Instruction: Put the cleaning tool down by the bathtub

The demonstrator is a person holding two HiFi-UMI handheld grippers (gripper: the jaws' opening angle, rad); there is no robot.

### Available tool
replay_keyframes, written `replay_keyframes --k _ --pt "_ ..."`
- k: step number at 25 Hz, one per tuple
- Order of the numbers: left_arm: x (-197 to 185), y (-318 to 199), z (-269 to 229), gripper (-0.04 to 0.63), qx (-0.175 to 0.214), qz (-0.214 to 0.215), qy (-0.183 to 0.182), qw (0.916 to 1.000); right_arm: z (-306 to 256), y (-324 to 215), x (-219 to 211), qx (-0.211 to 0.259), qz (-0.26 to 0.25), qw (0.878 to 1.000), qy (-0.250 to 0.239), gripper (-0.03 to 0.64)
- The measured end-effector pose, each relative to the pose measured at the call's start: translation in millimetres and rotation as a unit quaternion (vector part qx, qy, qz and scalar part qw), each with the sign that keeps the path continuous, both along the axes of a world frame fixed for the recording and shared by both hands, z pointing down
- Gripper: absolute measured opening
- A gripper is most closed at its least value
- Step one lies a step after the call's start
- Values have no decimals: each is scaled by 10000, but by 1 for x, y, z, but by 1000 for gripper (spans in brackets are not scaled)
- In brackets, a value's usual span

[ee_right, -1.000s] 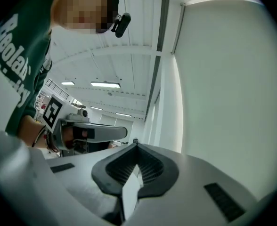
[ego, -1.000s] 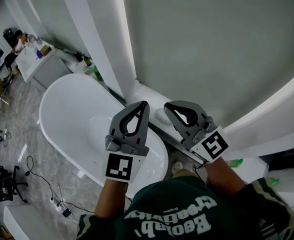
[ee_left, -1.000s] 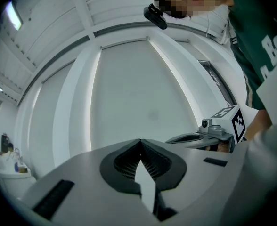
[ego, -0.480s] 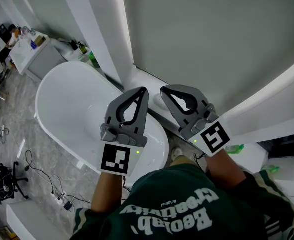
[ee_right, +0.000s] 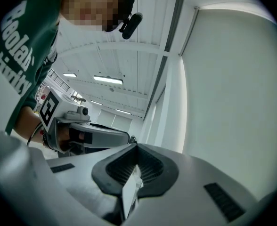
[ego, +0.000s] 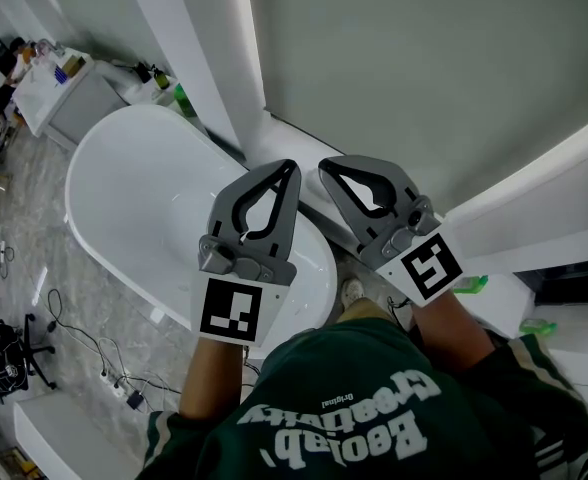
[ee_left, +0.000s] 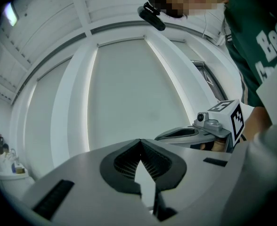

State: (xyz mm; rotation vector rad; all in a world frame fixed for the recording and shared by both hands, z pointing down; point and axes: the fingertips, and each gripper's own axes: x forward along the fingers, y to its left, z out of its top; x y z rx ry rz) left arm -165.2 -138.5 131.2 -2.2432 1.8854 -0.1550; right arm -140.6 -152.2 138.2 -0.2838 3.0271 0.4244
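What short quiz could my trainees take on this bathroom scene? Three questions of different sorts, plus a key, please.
1. True or false: the jaws of the left gripper and the right gripper stand wide apart.
2. In the head view, which white fixture lies beneath the left gripper? A) bathtub B) toilet C) washbasin
3. Fill in: the person's sweatshirt is dark ____.
Key: 1 false, both are shut; 2 A; 3 green.
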Motion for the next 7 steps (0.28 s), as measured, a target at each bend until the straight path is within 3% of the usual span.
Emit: replay_keyframes --k 7 --pt "0 8 0 8 -5 -19 29 10000 2 12 1 125 -19 9999 107 15"
